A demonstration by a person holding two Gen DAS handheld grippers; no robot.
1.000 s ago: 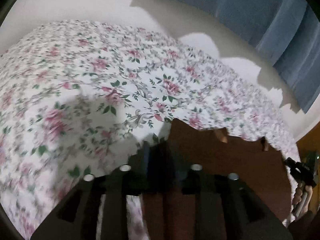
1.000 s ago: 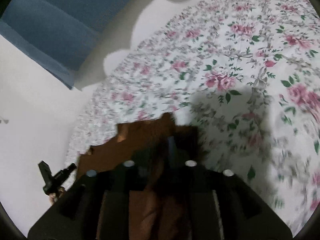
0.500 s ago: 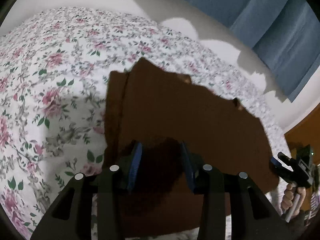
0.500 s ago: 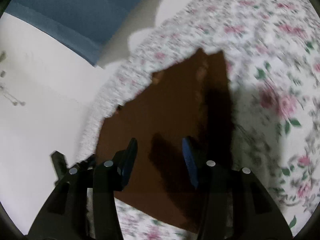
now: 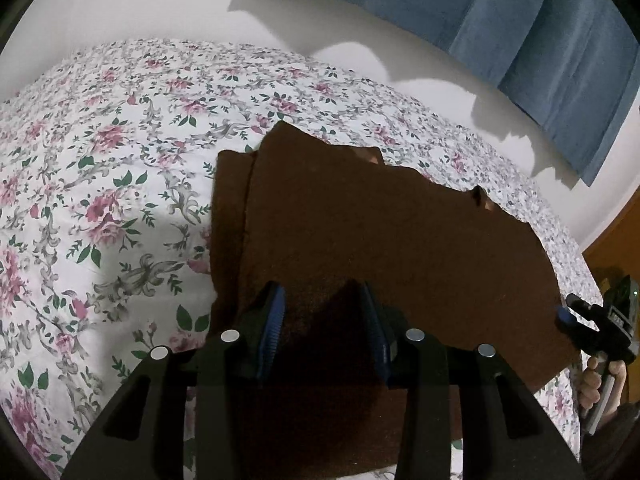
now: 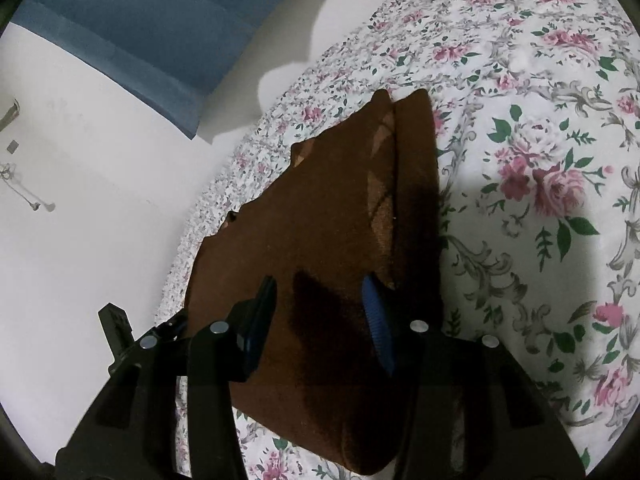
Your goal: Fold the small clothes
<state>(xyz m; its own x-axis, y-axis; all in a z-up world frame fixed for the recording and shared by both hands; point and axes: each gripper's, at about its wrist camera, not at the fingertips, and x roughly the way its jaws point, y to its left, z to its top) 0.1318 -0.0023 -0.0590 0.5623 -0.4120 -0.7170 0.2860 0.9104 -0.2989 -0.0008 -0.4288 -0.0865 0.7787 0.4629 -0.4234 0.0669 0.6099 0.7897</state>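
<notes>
Blue ribbed pads line our two claws, and both stand released, holding nothing. Our left gripper (image 5: 322,320) hovers over the near edge of one dark brown folded cloth (image 5: 380,240), its two fingers spread apart with bare fabric between them. Our right gripper (image 6: 322,312) hangs the same way above the cloth's other end (image 6: 320,220), fingers parted; from the left view we see it (image 5: 588,320) beyond the cloth's right corner.

We count one cloth, lying flat in two visible layers, a narrow under-layer showing along one long side. It rests on one white bedsheet with pink roses (image 5: 120,160), near the bed's far edge by the white wall (image 5: 120,0). One blue curtain (image 5: 540,40) hangs there. Open sheet spreads wide beside the cloth's layered side.
</notes>
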